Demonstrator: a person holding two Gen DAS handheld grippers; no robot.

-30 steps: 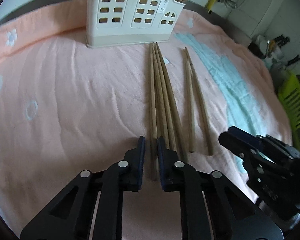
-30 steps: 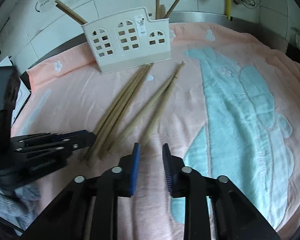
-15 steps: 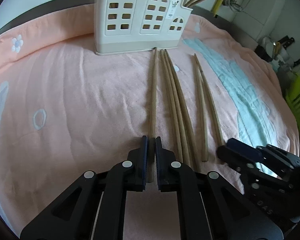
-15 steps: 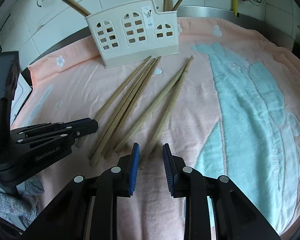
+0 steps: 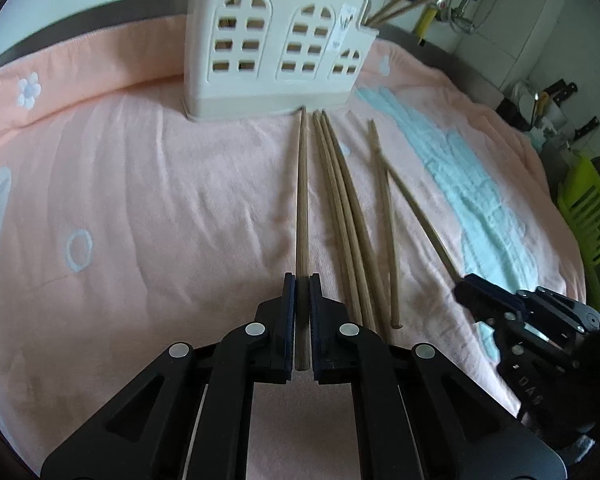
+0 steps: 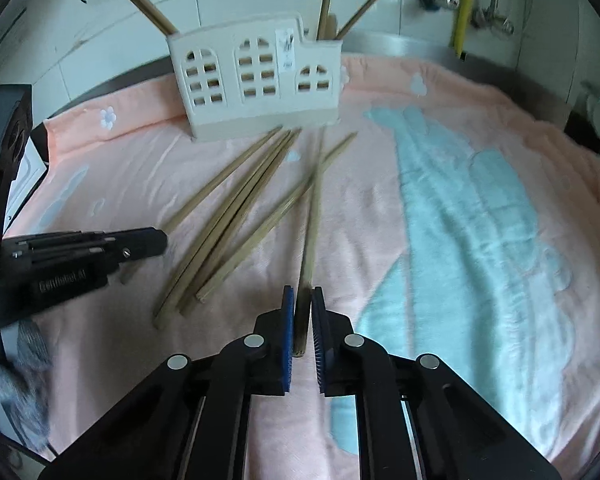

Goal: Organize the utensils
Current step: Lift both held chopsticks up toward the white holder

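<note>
Several wooden chopsticks lie on a pink towel (image 5: 140, 200) in front of a cream house-shaped utensil holder (image 5: 276, 40), which also shows in the right wrist view (image 6: 256, 80). My left gripper (image 5: 302, 280) is shut on the thick end of one chopstick (image 5: 302, 200), whose tip points at the holder's base. My right gripper (image 6: 303, 294) is shut on another chopstick (image 6: 314, 208), lifted and angled across its neighbour. A loose bundle of three chopsticks (image 5: 340, 208) lies between the two held ones. The holder has several chopsticks standing in it (image 6: 148, 4).
The right gripper's body (image 5: 532, 320) shows at the right of the left wrist view; the left gripper's body (image 6: 72, 256) shows at the left of the right wrist view. A green basket (image 5: 592, 216) stands beyond the towel's right edge. A tiled wall and taps (image 6: 460, 0) stand behind.
Both grippers have closed, each on a chopstick. The left one pulled its chopstick away from the bundle. The right one's chopstick has swung off its partner and now crosses it.
</note>
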